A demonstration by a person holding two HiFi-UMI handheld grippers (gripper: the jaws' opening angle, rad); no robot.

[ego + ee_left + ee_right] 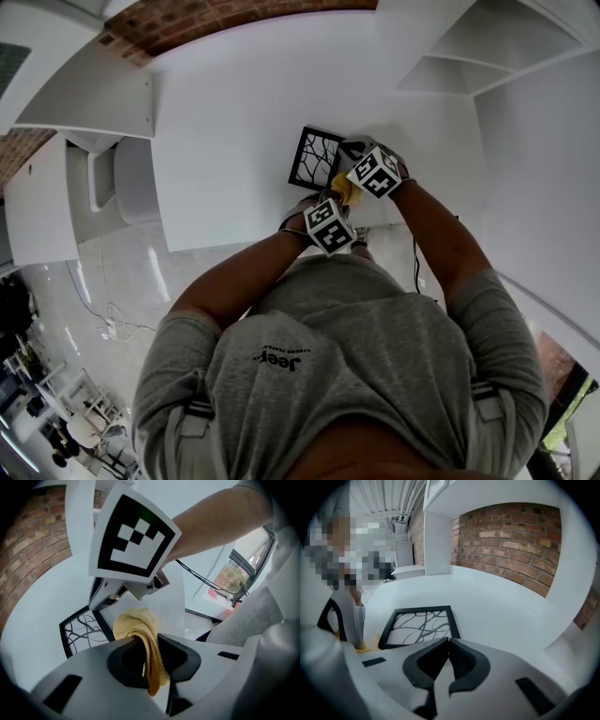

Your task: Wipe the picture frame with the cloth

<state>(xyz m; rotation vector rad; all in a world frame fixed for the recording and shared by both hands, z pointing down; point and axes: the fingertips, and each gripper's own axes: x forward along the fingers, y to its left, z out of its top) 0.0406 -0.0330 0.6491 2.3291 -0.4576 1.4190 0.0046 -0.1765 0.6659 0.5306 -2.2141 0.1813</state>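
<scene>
The picture frame (314, 157), black with a branch pattern, lies flat on the white table (234, 112). My left gripper (337, 202) is shut on a yellow cloth (344, 187), which hangs bunched between its jaws (140, 630) just beside the frame's corner (82, 630). My right gripper (361, 161) is shut with nothing between its jaws; its tips (448, 641) sit at the near edge of the frame (419, 626). Whether they touch it I cannot tell. A bit of the cloth (365, 645) shows at the left of the right gripper view.
A brick wall (506, 531) runs behind the table. White shelves (487, 47) stand at the right, a white cabinet (84, 94) at the left. A black cable (415, 262) hangs near the table's front edge. The person's arms cross the near side.
</scene>
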